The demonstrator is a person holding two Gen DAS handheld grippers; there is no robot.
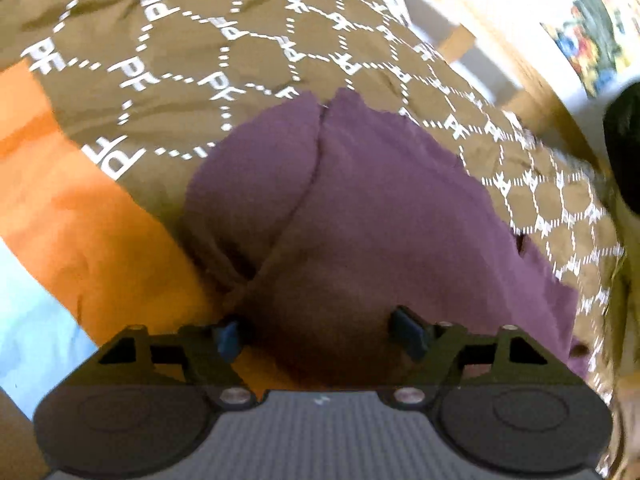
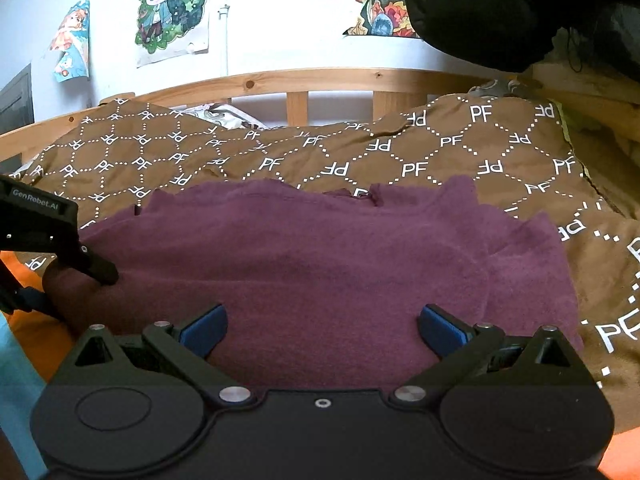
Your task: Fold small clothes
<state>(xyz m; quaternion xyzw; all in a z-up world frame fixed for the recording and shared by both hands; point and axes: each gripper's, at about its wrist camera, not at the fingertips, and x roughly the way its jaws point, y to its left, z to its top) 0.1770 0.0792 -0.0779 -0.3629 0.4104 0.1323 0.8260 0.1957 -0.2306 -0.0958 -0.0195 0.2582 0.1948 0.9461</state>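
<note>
A purple garment [image 2: 320, 264] of soft, slightly fuzzy knit lies spread on a bed, filling the middle of the right wrist view and the centre and lower right of the left wrist view. Its far edge is uneven and wavy, and in the left wrist view a curved seam or fold line runs down through it from the upper centre toward the lower left. Under it is a brown bedcover [image 2: 420, 152], smooth woven cloth printed with white dotted hexagons and the letters "PF", lightly creased.

The right gripper [image 2: 322, 330] sits low over the near edge of the garment. Its two fingers, black with blue pads [image 2: 206, 328], stand wide apart, with purple cloth visible between them and neither pad pressing on it.

The left gripper [image 1: 322, 334] points steeply down at the garment's near left part. Its fingers also stand apart, with shadowed cloth between the blue pads [image 1: 408, 330]; no pinch on the fabric shows. In the right wrist view the left gripper enters from the left edge of the frame, one black fingertip resting on the garment's left edge.

An orange sheet [image 1: 80, 216], smooth and flat, lies at the left of the left wrist view, with a pale blue fabric [image 1: 28, 320] at the lower left edge. Beyond the cover runs a light pine bed rail [image 2: 304, 80] with knots and short upright slats. On the white wall above hang colourful cartoon posters [image 2: 172, 8], one curling at its corner. A black padded mass [image 2: 500, 8] fills the upper right of the right wrist view.
</note>
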